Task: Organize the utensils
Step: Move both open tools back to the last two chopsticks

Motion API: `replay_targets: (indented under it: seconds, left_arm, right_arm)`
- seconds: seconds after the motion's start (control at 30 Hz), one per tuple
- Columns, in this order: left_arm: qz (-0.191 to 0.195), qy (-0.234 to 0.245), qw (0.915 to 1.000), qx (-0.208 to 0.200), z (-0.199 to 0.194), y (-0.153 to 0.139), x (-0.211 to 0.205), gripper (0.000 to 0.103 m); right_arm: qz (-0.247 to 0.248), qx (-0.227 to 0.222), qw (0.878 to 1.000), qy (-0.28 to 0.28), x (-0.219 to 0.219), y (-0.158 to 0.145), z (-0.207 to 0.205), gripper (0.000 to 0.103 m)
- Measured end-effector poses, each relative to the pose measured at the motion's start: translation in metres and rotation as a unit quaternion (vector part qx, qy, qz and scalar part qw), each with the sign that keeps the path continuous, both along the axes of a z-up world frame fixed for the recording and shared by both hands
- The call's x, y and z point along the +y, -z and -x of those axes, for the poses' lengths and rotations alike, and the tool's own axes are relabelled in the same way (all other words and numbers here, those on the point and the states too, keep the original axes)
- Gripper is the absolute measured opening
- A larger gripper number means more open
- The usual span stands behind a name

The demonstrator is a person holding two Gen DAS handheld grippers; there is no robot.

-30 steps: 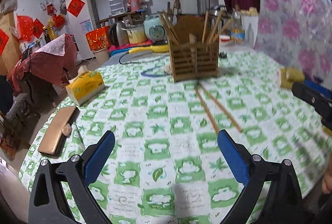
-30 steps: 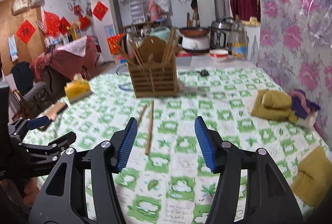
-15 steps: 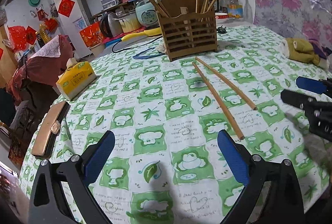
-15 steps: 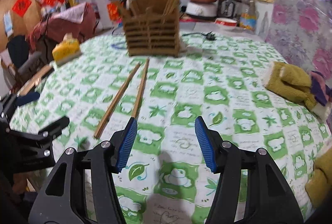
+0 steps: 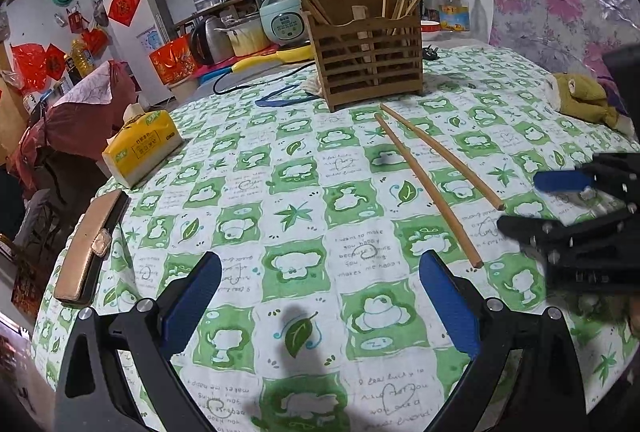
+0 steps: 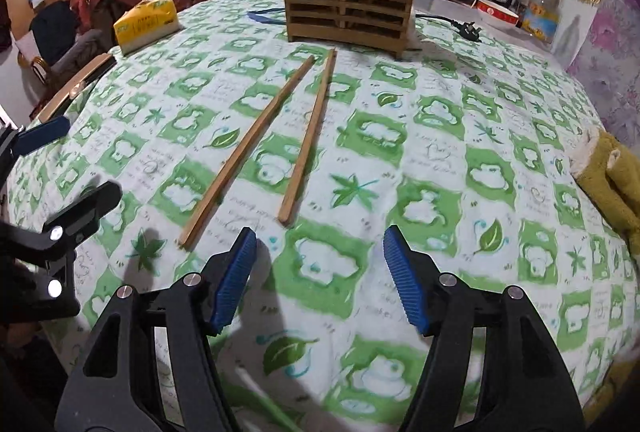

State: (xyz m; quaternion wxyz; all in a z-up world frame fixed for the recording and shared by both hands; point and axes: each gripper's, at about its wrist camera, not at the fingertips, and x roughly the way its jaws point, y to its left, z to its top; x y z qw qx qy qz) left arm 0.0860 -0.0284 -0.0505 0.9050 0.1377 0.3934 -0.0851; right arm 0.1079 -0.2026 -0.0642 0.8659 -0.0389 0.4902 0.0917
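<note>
Two wooden chopsticks (image 6: 308, 136) lie loose on the green-and-white tablecloth (image 6: 440, 152), running from near me toward a slatted wooden utensil holder (image 6: 348, 8) that has several chopsticks standing in it. My right gripper (image 6: 320, 272) is open and empty, just short of the chopsticks' near ends. In the left wrist view the chopsticks (image 5: 424, 184) lie ahead and to the right, with the holder (image 5: 368, 60) beyond. My left gripper (image 5: 320, 308) is open and empty above the cloth. The right gripper (image 5: 560, 204) shows at that view's right edge.
A yellow tissue pack (image 5: 140, 148) and a brown wallet (image 5: 90, 244) sit near the table's left edge. A yellow-green cloth (image 6: 612, 180) lies at the right. A blue cord (image 5: 280, 96) and a power plug (image 6: 468, 30) lie near the holder. Kitchen appliances stand behind.
Both grippers have moved forward and lower toward the table. The loose chopsticks are closer in both views. Both grippers stay open.
</note>
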Motion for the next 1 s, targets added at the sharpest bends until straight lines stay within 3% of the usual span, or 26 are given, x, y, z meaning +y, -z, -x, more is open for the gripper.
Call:
replay_targets:
  seconds: [0.1, 0.2, 0.33, 0.6, 0.87, 1.0]
  left_arm:
    - [-0.003, 0.002, 1.0000, 0.000, 0.000, 0.000, -0.001, 0.097]
    - [0.002, 0.009, 0.9999, 0.009, 0.000, 0.001, -0.004, 0.097]
    - [0.030, 0.035, 0.9981, 0.042, -0.002, 0.004, -0.011, 0.097]
    - [0.060, 0.069, 0.9916, 0.092, -0.007, 0.010, -0.032, 0.097]
    - [0.035, 0.069, 0.9912, 0.108, -0.019, 0.015, -0.048, 0.097]
    - [0.014, 0.067, 0.9913, 0.112, -0.024, 0.021, -0.050, 0.090]
  right_arm:
    - [0.036, -0.017, 0.997, 0.069, -0.018, -0.001, -0.008, 0.066]
    - [-0.041, -0.043, 0.995, 0.083, -0.040, -0.011, -0.001, 0.066]
    - [-0.093, -0.065, 0.988, 0.107, -0.059, -0.017, 0.007, 0.066]
    - [-0.128, -0.070, 0.983, 0.115, -0.069, -0.018, 0.006, 0.066]
    - [-0.137, -0.072, 0.981, 0.120, -0.072, -0.019, 0.008, 0.066]
    - [-0.137, -0.072, 0.981, 0.119, -0.072, -0.018, 0.008, 0.067]
